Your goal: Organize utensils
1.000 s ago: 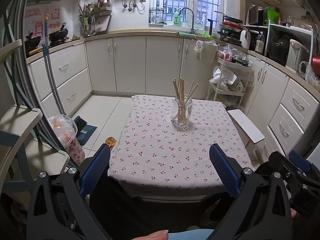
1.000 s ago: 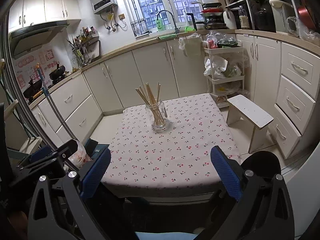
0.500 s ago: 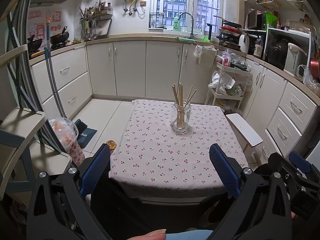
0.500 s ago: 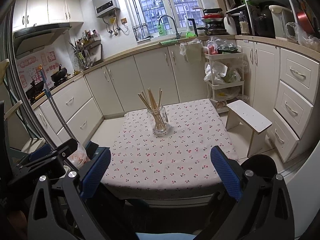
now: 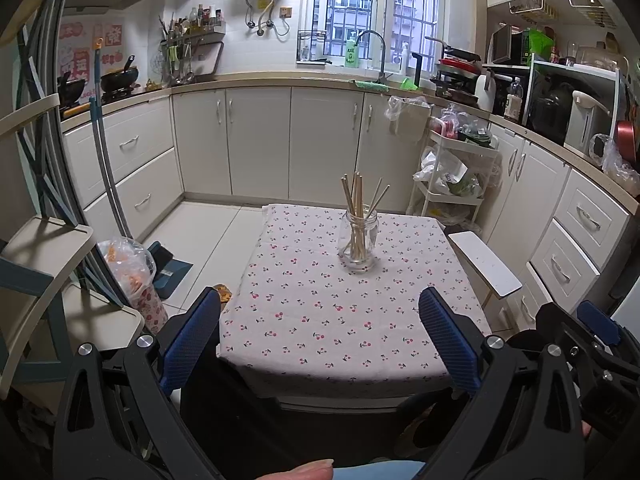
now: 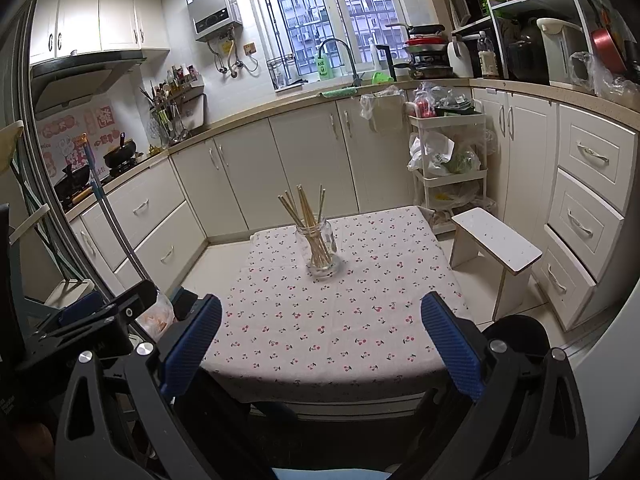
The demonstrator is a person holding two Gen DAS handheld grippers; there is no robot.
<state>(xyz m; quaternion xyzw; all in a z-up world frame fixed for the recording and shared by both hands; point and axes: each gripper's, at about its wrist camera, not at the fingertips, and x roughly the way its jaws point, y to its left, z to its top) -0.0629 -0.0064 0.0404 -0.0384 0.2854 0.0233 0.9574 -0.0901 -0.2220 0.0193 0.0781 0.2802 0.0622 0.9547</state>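
Note:
A clear glass jar (image 5: 358,240) stands upright near the far middle of a small table with a cherry-print cloth (image 5: 320,320). Several wooden chopsticks (image 5: 356,196) stand in it, fanned out. The jar (image 6: 319,248) with its chopsticks (image 6: 306,208) also shows in the right wrist view, on the same cloth (image 6: 340,328). My left gripper (image 5: 320,336) is open and empty, held back from the table's near edge. My right gripper (image 6: 320,336) is open and empty too, beside the left one, which shows at the left (image 6: 100,320).
A white stool (image 6: 496,244) stands at the table's right. A white trolley with bags (image 6: 448,160) stands behind it. Cabinets run along the back and right walls. A bagged bin (image 5: 132,276), a dustpan and a mop handle stand on the floor at the left.
Both grippers have drawn back and risen a little from the table, so the jar looks smaller and farther. Both stay open and empty. The jar has not moved.

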